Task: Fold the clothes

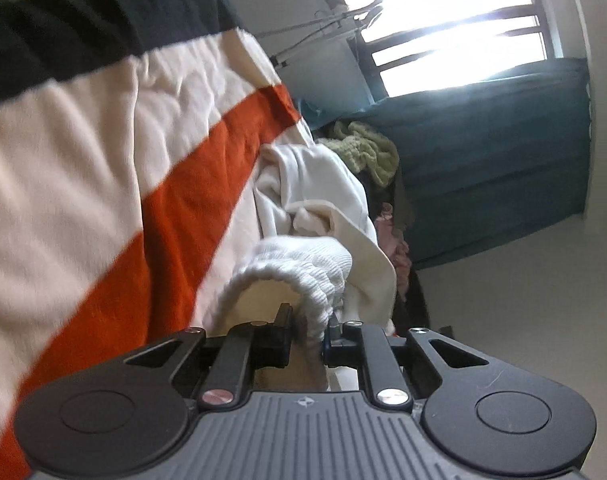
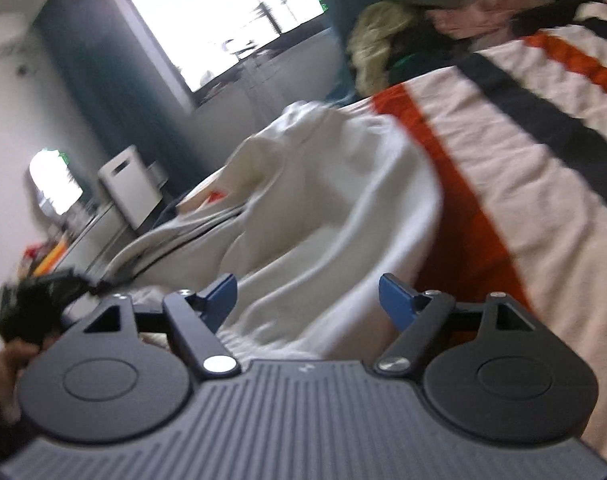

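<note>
Ahead of my grippers, the bed's striped blanket (image 2: 503,152), cream with orange and black bands. On it lies a white garment (image 2: 323,208) right before me, and beyond that a pile of clothes (image 2: 403,40).

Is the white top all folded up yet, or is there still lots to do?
Not yet. Nothing looks folded so far. The left hand-held gripper is pinching the ribbed cuff of the white top, which lies crumpled on the striped blanket. The right hand-held gripper is open over the top, holding nothing. Still left: the whole fold, plus the heap of other clothes behind.
</note>
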{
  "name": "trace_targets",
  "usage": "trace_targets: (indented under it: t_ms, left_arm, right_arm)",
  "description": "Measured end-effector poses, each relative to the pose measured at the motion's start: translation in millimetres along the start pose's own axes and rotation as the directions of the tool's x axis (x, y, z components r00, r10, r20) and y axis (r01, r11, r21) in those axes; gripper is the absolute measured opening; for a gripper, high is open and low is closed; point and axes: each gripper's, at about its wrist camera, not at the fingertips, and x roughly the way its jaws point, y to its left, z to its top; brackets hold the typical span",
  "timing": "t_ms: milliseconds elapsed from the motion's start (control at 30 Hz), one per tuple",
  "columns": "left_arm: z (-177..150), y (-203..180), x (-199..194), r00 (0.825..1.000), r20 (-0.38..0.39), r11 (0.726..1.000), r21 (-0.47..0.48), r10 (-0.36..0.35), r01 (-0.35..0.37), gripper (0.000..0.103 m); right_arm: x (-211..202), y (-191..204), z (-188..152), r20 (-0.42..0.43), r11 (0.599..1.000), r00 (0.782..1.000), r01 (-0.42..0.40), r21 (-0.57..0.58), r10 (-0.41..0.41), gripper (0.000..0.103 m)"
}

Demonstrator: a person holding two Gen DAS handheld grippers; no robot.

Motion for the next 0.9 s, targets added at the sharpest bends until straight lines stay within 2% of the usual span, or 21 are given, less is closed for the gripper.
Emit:
trace_targets:
  t_ms: [67, 133, 200, 233, 267, 333, 367, 500, 567, 633, 667, 767, 833, 900]
  left_arm:
    - [8, 2, 1, 0.998, 0.039, 0.999, 0.030, 0.042, -0.043, 0.015]
    - [16, 6, 7, 0.989, 0.081, 0.988, 0.079, 0.126, -0.133, 0.013]
    - [22, 13, 15, 0.978, 0.092, 0.975, 0.103, 0.188, -0.197, 0.012]
    - [25, 17, 21, 0.974, 0.091, 0.968, 0.124, 0.207, -0.218, 0.013]
    - [26, 18, 23, 0.972, 0.091, 0.965, 0.133, 0.217, -0.228, 0.012]
    - [29, 19, 28, 0.967, 0.091, 0.957, 0.149, 0.237, -0.249, 0.012]
    - [29, 18, 27, 0.969, 0.090, 0.959, 0.152, 0.228, -0.240, 0.013]
    - [28, 13, 20, 0.976, 0.087, 0.962, 0.169, 0.201, -0.213, 0.015]
    - [26, 15, 11, 0.978, 0.087, 0.968, 0.147, 0.190, -0.202, 0.023]
    - [25, 16, 5, 0.982, 0.069, 0.973, 0.136, 0.177, -0.184, 0.040]
    - [25, 16, 2, 0.984, 0.057, 0.975, 0.138, 0.169, -0.176, 0.045]
    - [21, 6, -3, 0.980, 0.052, 0.950, 0.239, 0.192, -0.199, 0.058]
    - [17, 2, -5, 0.973, 0.074, 0.932, 0.281, 0.217, -0.229, 0.080]
    - [16, 2, -7, 0.965, 0.099, 0.919, 0.293, 0.244, -0.262, 0.084]
  right_arm:
    - [1, -12, 1, -0.010, 0.997, 0.999, 0.038, 0.062, -0.037, 0.081]
    - [5, -28, 1, -0.050, 0.988, 0.998, 0.048, 0.145, -0.042, 0.081]
    - [10, -39, -1, -0.085, 0.976, 0.996, 0.035, 0.215, -0.017, 0.081]
    - [13, -41, -3, -0.100, 0.971, 0.995, 0.002, 0.240, 0.023, 0.081]
    - [17, -43, -5, -0.115, 0.964, 0.991, -0.030, 0.264, 0.062, 0.081]
    - [23, -41, -9, -0.139, 0.955, 0.983, -0.078, 0.286, 0.122, 0.074]
    - [26, -39, -12, -0.149, 0.951, 0.978, -0.098, 0.292, 0.146, 0.074]
    - [42, -34, -20, -0.188, 0.944, 0.966, -0.113, 0.311, 0.178, 0.074]
    - [52, -37, -25, -0.192, 0.928, 0.962, -0.115, 0.354, 0.192, 0.074]
    - [62, -41, -30, -0.184, 0.904, 0.958, -0.131, 0.408, 0.222, 0.075]
    - [63, -38, -29, -0.175, 0.901, 0.957, -0.144, 0.409, 0.232, 0.075]
    - [69, -30, -29, -0.151, 0.893, 0.953, -0.179, 0.412, 0.261, 0.081]
    - [71, -27, -32, -0.160, 0.904, 0.957, -0.160, 0.397, 0.240, 0.080]
    - [72, -29, -35, -0.171, 0.909, 0.959, -0.144, 0.392, 0.225, 0.076]
